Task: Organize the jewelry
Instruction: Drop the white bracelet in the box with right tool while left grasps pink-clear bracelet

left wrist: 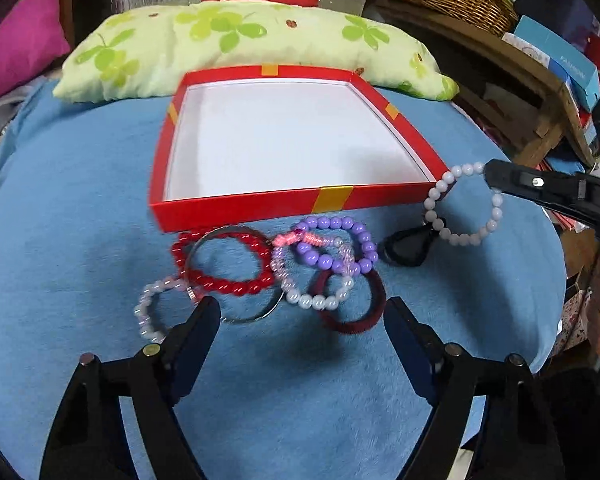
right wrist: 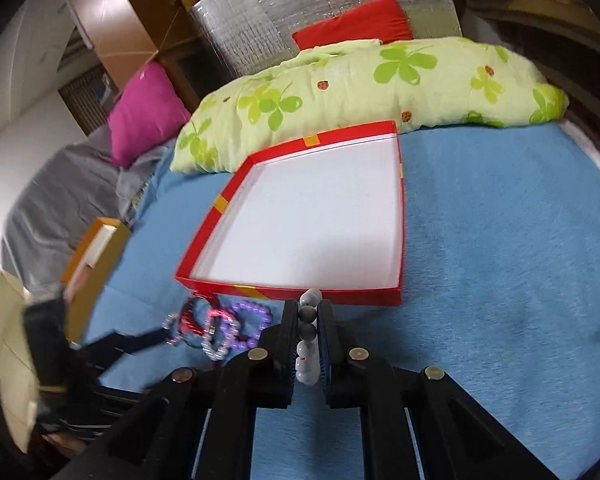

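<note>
Fuzzy blue blanket [left wrist: 80, 280] covers the surface, with a clover-print pillow [left wrist: 240, 44] at its far edge. On it sits a shallow square red box [left wrist: 260, 204], cardboard with yellow bands and a smooth white floor, nothing inside. Just before its near wall lies a tangle of rings: glossy red beads [left wrist: 228, 286], a thin metal bangle [left wrist: 256, 318], round purple beads [left wrist: 340, 246], pearly white beads [left wrist: 316, 300] and a dark red fabric band [left wrist: 360, 320]. The left gripper [left wrist: 302, 314] hangs over them, fingers spread wide. The right gripper [right wrist: 309, 326] pinches a pale bead bracelet [left wrist: 464, 236] lifted beside the box's near right corner.
</note>
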